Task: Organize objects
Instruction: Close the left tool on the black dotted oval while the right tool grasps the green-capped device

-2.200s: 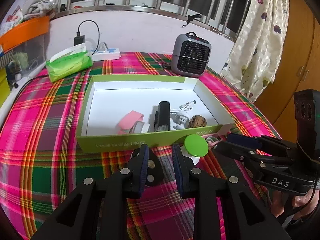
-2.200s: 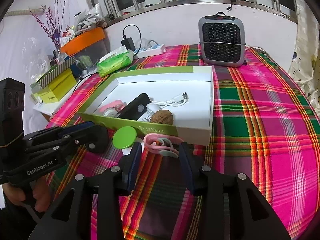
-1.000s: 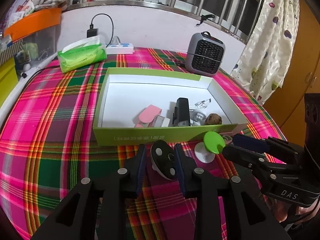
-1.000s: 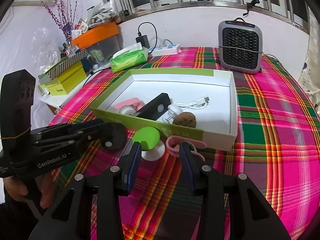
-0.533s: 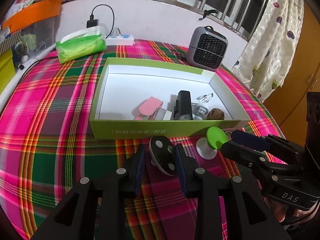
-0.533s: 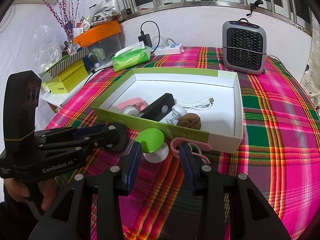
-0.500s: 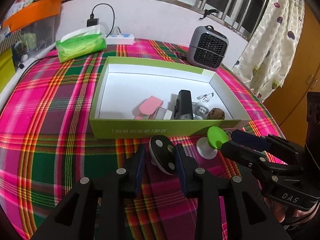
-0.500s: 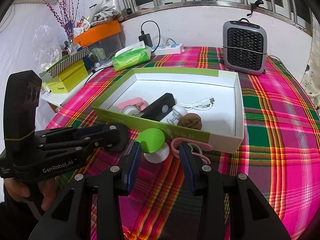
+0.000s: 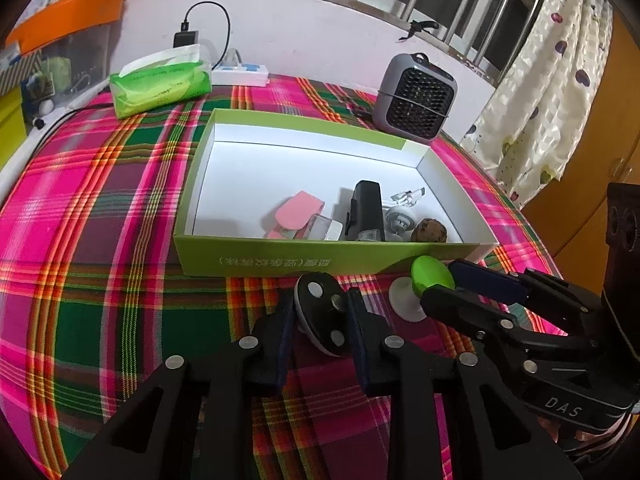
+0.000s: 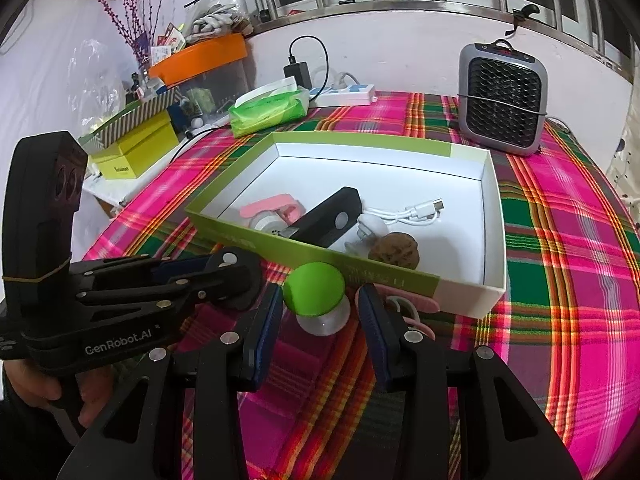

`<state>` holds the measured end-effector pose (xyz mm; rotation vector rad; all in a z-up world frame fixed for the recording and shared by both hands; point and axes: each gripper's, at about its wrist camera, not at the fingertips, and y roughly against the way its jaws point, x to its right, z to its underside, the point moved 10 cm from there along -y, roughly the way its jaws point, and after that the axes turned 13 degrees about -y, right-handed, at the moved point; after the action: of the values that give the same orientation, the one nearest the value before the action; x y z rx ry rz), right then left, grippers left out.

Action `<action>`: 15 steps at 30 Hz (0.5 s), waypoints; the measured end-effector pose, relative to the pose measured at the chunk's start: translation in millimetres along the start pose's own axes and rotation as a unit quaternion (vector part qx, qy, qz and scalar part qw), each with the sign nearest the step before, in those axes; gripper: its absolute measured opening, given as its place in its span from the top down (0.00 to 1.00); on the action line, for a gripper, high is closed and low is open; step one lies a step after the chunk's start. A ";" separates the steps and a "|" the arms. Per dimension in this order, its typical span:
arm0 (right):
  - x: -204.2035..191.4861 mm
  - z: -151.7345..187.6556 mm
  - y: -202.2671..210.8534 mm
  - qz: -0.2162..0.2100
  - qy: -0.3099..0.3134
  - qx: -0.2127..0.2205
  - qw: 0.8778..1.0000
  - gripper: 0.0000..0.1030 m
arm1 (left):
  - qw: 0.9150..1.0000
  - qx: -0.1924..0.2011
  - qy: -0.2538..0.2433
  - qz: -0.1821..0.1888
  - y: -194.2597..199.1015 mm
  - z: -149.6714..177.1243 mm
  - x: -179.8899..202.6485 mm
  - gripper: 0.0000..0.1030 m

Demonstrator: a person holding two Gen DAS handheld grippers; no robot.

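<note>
With our left gripper closing on the black disc just before the green box and our right gripper released around the green-topped knob, we should seat each grip squarely before lifting.

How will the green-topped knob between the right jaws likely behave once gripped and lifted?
The green knob leans on a small white base, so it probably tips if nudged. Its rounded, smooth-looking top may slip between the right gripper's flat pads. It looks like light plastic, so probably easy to lift.
</note>
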<state>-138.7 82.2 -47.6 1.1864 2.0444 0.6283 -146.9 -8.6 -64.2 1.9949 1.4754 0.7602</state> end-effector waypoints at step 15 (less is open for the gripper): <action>-4.8 -2.7 -9.0 0.024 0.027 -0.003 0.999 0.60 | 1.000 0.002 -0.004 -0.002 3.0 -0.3 1.1 0.77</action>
<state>-144.0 73.6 -50.5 1.2302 2.0628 0.6954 -144.9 -8.3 -61.7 1.9953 1.4782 0.7468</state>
